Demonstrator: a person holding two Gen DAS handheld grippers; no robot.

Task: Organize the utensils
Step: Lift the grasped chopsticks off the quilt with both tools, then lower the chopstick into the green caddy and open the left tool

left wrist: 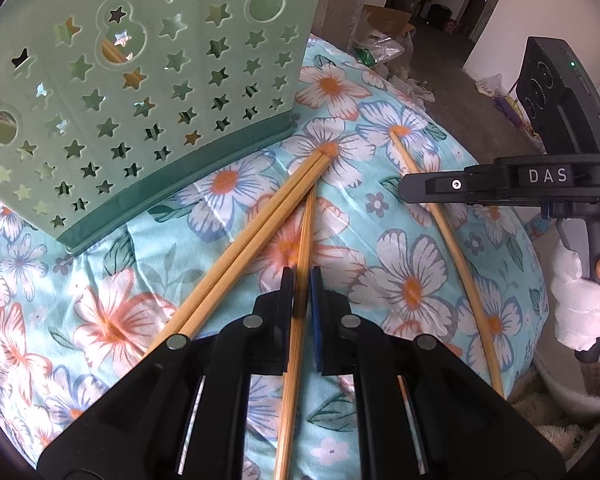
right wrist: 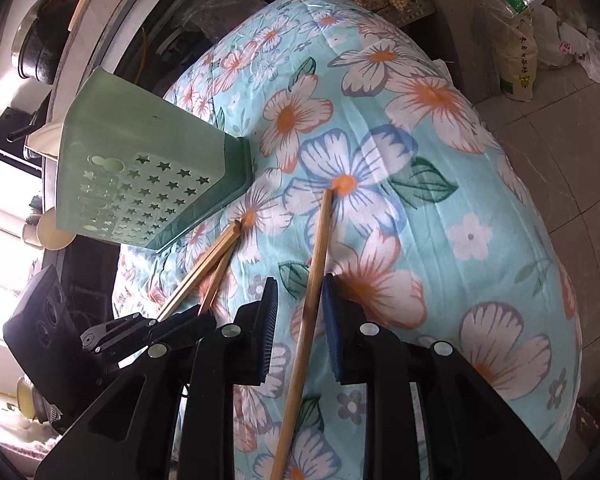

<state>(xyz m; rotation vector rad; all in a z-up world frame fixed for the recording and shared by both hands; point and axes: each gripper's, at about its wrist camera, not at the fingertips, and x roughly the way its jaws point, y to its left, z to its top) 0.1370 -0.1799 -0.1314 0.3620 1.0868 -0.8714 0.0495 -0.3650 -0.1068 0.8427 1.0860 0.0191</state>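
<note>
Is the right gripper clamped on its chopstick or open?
Open. The right gripper straddles the chopstick, with gaps showing between both pads and the stick lying on the cloth.

A single chopstick (left wrist: 300,280) runs forward between the fingers of the left gripper (left wrist: 302,292), with a pair of chopsticks (left wrist: 256,236) just left of it and the holder (left wrist: 140,100) standing ahead-left on the cloth (left wrist: 420,280). Another chopstick (right wrist: 314,276) lies between the right gripper (right wrist: 300,320) fingers, well right of the others
</note>
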